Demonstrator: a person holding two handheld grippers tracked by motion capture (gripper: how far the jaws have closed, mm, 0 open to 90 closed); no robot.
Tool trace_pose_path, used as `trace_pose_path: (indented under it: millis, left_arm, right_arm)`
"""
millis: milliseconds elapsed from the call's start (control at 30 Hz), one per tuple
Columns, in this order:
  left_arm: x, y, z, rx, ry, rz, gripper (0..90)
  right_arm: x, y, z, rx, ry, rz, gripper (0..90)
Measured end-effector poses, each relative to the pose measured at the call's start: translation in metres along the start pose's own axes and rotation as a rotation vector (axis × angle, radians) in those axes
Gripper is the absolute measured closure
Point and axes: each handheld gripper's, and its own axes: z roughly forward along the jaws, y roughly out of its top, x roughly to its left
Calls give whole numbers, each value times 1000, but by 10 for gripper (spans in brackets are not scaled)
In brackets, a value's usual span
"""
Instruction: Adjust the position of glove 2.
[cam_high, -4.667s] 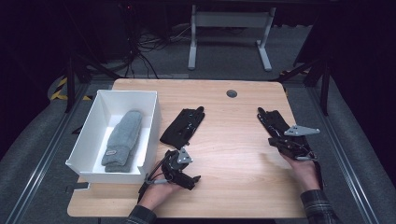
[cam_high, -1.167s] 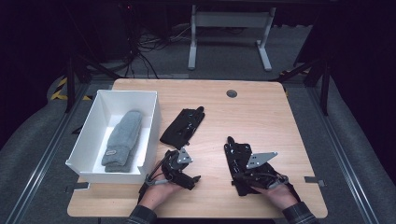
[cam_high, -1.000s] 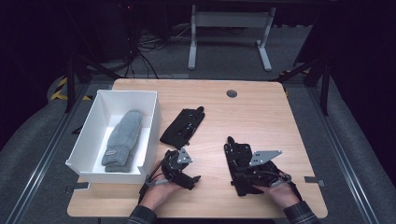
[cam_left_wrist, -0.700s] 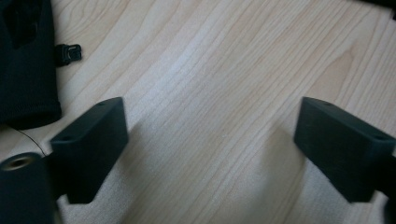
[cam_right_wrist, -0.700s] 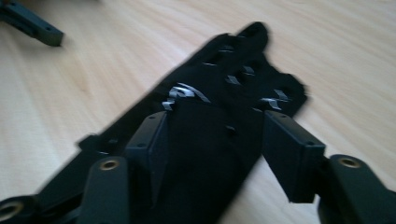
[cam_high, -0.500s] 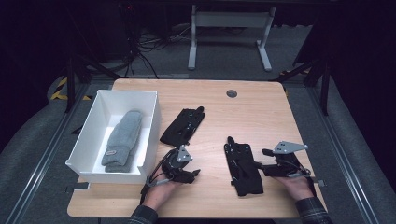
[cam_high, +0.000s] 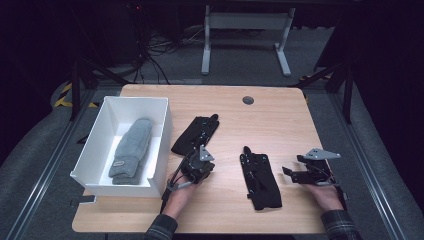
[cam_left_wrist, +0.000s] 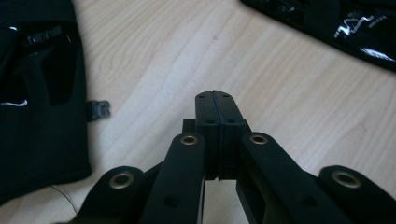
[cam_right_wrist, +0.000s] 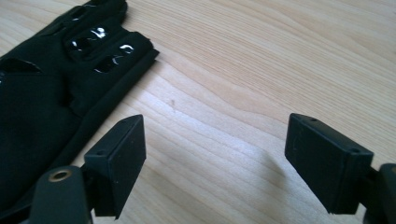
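I've just let go w/ the right hand-held gripper: its jaws have just been opening and now stand wide w/ nothing between them, bare tabletop under the gap in the right gripper view. A sec ago it sat on top of the near black glove; now it's off to the glove's right, apart from it. So that glove is placed and released, by my read.

Left hand-held gripper has just been closing and its jaws now meet, pads pressed flat together w/ nothing in them in the left gripper view. It's lifted a bit off where it rested, just beside the far black glove, which hasn't moved.

Near glove lies flat at the front-centre of the tabletop, long axis running near-to-far w/ a slight tilt, fingers toward the far edge, cuff toward me. Far glove lies flat too, just right of the white box, axis slanted, fingers up and to the right.

Grey glove is inside the box, lengthwise.

Next is prob the far glove.
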Motion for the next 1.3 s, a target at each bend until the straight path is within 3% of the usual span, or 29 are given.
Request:
trace_pose_path:
  millis: [267,433,600,633,767,833,1067,1300]
  left_arm:
    - [22,17,6,-23,58,-50,900]
    - [42,29,16,-36,89,-94,900]
    - [53,35,26,-37,120,-105,900]
    - [59,37,30,-16,135,-109,900]
    - [68,39,39,-8,151,-115,900]
    - [71,37,43,2,140,-125,900]
    - [70,36,44,8,125,-118,900]
    - [48,35,41,28,68,-73,900]
  right_arm:
    - [-4,-3,3,16,-39,11,188]
    - [-6,-3,5,37,-33,22,161]
    - [-6,-3,5,41,-33,23,156]
    - [-6,-3,5,41,-32,23,154]
    - [-6,-3,5,41,-32,23,154]
    - [-6,-3,5,41,-32,23,154]
    - [-5,-3,5,40,-30,21,153]
    - [-5,-3,5,40,-29,21,153]
